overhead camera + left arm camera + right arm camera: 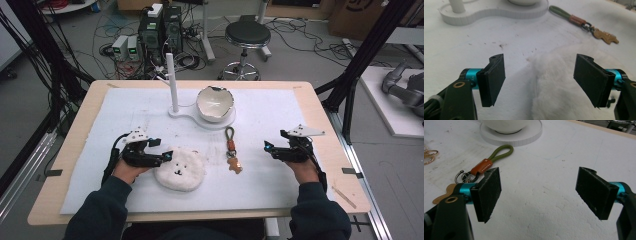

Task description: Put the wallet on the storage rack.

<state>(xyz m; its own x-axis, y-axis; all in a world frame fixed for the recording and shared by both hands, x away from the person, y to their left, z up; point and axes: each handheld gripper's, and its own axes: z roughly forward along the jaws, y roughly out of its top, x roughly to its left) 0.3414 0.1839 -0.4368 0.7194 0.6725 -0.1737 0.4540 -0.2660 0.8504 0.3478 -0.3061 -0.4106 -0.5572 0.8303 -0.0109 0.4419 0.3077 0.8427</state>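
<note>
L gripper (166,154) near desk's front edge, left of centre: jaws apart, straddling edge of white plush bear face (180,169), pads not pressing on it. Plush flat on white mat (280,185), nearest front edge. R gripper (268,148) toward right edge, jaws wide, nothing between, just mat below. Keychain (231,155) between grippers, just right of plush: green loop, brown leather tab, tan bear charm. Farther back, mid-desk: white bowl (215,103) on white stand (187,114) w/ upright post.
</note>
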